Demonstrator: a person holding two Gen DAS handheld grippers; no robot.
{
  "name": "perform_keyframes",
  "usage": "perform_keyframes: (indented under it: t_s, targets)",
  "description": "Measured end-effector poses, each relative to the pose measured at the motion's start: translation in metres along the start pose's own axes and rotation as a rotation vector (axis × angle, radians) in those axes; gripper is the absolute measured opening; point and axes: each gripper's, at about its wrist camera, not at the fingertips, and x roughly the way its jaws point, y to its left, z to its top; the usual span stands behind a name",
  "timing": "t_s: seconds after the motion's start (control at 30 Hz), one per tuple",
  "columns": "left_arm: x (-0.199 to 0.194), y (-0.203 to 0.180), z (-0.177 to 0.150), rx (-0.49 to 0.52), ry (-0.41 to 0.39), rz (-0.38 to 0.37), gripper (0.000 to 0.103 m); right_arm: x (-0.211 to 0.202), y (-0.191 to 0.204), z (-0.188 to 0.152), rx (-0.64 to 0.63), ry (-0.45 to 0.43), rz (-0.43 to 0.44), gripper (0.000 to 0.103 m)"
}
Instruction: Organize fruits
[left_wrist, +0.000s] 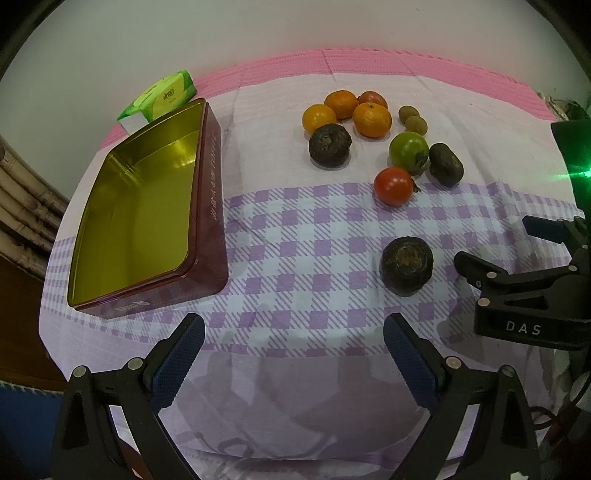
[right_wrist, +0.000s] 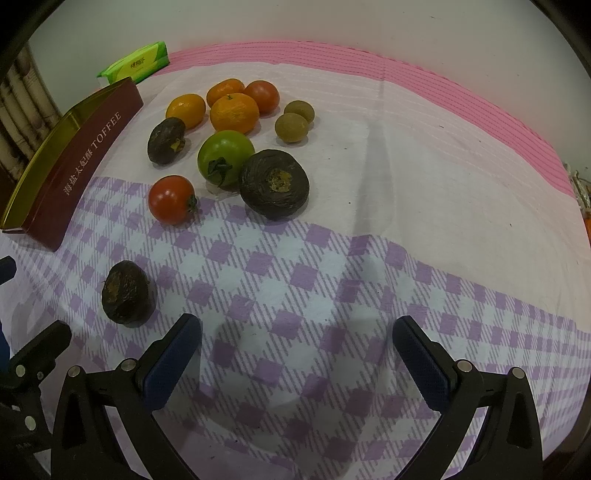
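An open maroon tin (left_wrist: 207, 236) with a gold inside stands empty at the left; its TOFFEE side (right_wrist: 85, 162) shows in the right wrist view. Fruits lie loose on the cloth: three oranges (left_wrist: 371, 120), a red tomato (left_wrist: 393, 185), a green tomato (left_wrist: 408, 151), two small brown-green fruits (left_wrist: 415, 124) and dark round fruits. One dark fruit (left_wrist: 406, 266) (right_wrist: 127, 293) lies apart, nearest both tools. My left gripper (left_wrist: 293, 354) hangs open and holds nothing. My right gripper (right_wrist: 297, 350) is open too, seen also from the left wrist (left_wrist: 495, 243).
A green tissue pack (left_wrist: 159, 98) lies behind the tin near the wall. The checked purple-and-white cloth (right_wrist: 332, 277) covers the table, with a pink band (right_wrist: 443, 81) along the far edge. Bamboo-like poles (left_wrist: 26, 199) stand off the left side.
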Motion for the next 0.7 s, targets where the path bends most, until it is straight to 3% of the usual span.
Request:
perform_keyframes:
  t_s: [0.7]
  targets:
    - [0.0003,-0.0019,0.0025,-0.014,-0.004,-0.003,0.096,-0.0001,0.0,-0.0004,0.001,-0.002,0.0,0.103]
